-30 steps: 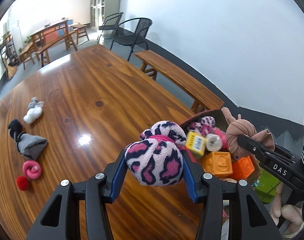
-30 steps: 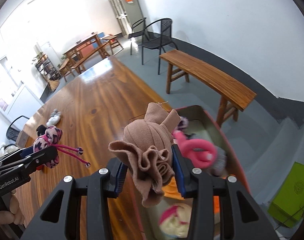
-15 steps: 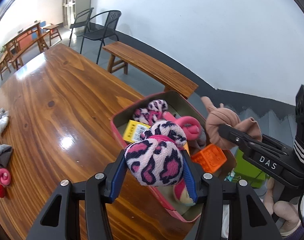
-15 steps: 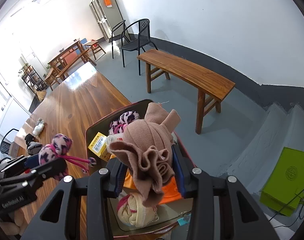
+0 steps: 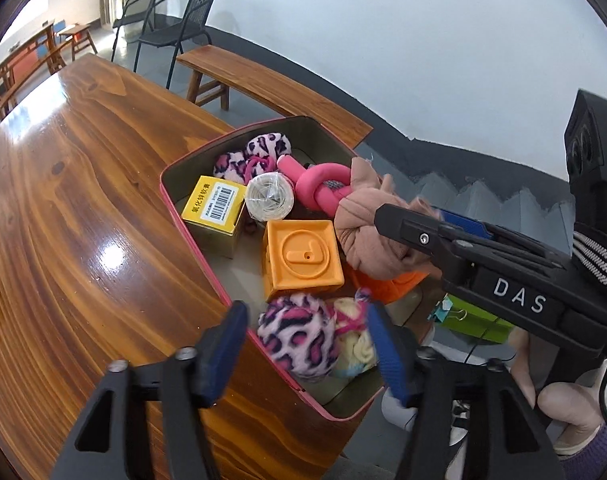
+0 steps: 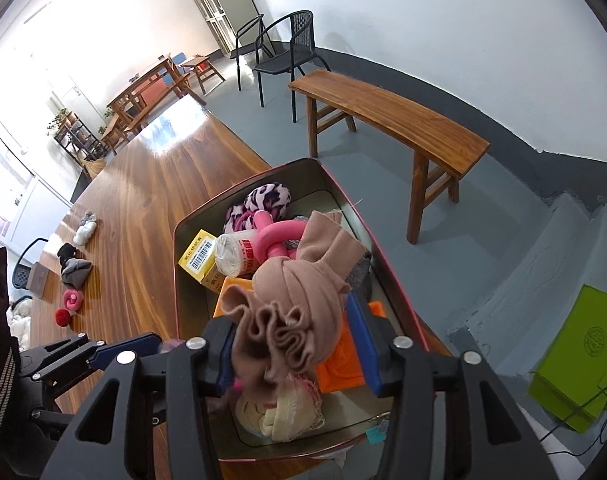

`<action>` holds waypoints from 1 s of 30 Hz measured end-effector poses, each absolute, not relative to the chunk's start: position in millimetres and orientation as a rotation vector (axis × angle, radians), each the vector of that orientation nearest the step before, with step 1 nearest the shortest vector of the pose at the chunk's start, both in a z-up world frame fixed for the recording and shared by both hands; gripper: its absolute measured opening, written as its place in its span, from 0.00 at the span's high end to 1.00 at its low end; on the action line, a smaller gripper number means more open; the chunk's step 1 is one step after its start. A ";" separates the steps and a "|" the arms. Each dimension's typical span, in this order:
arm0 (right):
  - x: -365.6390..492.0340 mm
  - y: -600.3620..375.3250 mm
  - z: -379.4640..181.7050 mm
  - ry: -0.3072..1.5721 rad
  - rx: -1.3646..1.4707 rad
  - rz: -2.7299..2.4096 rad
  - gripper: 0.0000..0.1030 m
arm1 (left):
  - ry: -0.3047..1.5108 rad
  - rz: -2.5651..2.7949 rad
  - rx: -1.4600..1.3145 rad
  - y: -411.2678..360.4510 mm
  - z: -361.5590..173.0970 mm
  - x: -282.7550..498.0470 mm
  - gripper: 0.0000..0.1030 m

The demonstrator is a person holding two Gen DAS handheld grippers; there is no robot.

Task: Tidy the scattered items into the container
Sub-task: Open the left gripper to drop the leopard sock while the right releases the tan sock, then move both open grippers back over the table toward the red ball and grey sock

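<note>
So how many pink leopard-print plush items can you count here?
2. One leopard-print plush lies at the far end of the tin; the other leopard-print ball sits at the near end between the opening left gripper fingers. More may be buried.

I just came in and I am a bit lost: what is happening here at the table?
A person is tidying small things into a tin box on a wooden table. The left tool is opening over a pink leopard sock ball in the box. The right tool is opening around a beige sock bundle above the box. More items wait on the table.
</note>
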State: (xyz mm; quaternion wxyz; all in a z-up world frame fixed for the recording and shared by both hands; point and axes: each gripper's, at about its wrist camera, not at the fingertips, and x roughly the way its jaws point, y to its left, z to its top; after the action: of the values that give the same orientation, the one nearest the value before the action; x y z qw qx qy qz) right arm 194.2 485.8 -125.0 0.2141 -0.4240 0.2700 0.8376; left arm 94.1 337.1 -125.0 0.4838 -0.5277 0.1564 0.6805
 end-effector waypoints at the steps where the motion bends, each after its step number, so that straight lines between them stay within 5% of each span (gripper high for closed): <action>1: 193.5 485.4 -124.7 0.743 -1.173 2.325 0.41 | 0.361 1.660 -1.286 335.0 -123.3 93.0 0.27; 10: 195.4 482.2 -115.7 0.749 -1.128 2.330 0.41 | 0.329 1.692 -1.284 320.9 -116.3 87.5 0.27; 14: 190.2 477.0 -111.6 0.739 -1.117 2.336 0.41 | 0.291 1.742 -1.292 303.5 -113.7 76.3 0.00; 30: 108.0 405.0 -101.8 0.648 -1.196 2.538 0.39 | 0.083 2.067 -1.380 169.7 -112.1 -5.0 0.00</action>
State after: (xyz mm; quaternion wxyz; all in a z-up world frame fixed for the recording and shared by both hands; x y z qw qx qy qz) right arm 108.0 405.0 -101.8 0.1308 -0.4117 0.2230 0.8739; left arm -5.0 169.8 -112.1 0.3215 -0.5254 0.0315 0.7871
